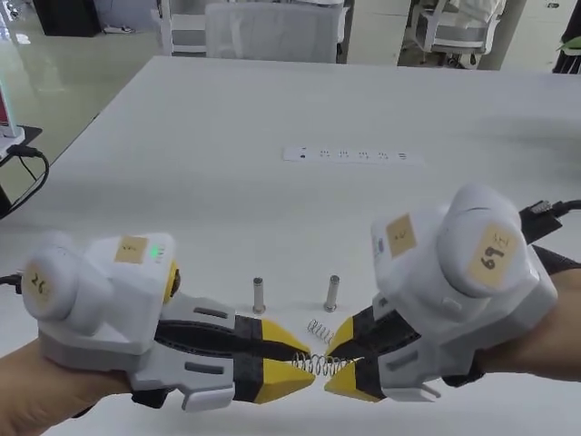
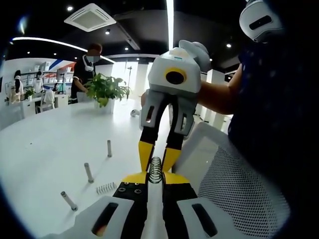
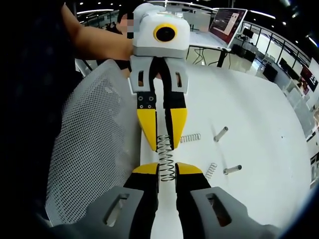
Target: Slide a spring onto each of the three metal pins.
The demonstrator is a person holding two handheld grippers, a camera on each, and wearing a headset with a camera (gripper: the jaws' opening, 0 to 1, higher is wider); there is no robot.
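Held a thin silver coiled wire spring [image 1: 320,365] level just above the white tabletop [image 1: 182,163] at 6 o'clock in the head view, closest to the body. Gripped its 9 o'clock end in the yellow-tipped left gripper [image 1: 307,365], with jaws drawn tight on the coil, and its 3 o'clock end in the matching right gripper [image 1: 334,365], likewise clamped on the wire. Saw the same hold in the left gripper view, with the spring [image 2: 156,169] running toward 12 o'clock into the right gripper [image 2: 158,160], and in the right gripper view, with the spring [image 3: 166,157] reaching up to the left gripper [image 3: 163,140]. Found a second loose spring [image 1: 318,329] lying flat on the table just past the held one. Noted a short upright grey metal pin [image 1: 259,295] farther out at 11 o'clock of that and a second pin [image 1: 332,292] at 1 o'clock, apart from each other and from both springs. Counted three pins in the left gripper view, with the nearest pin [image 2: 69,200] at 8 o'clock. Spotted a flat white power strip [image 1: 349,155] well beyond at 12 o'clock, and a grey office chair [image 1: 272,32] at the table's far edge.
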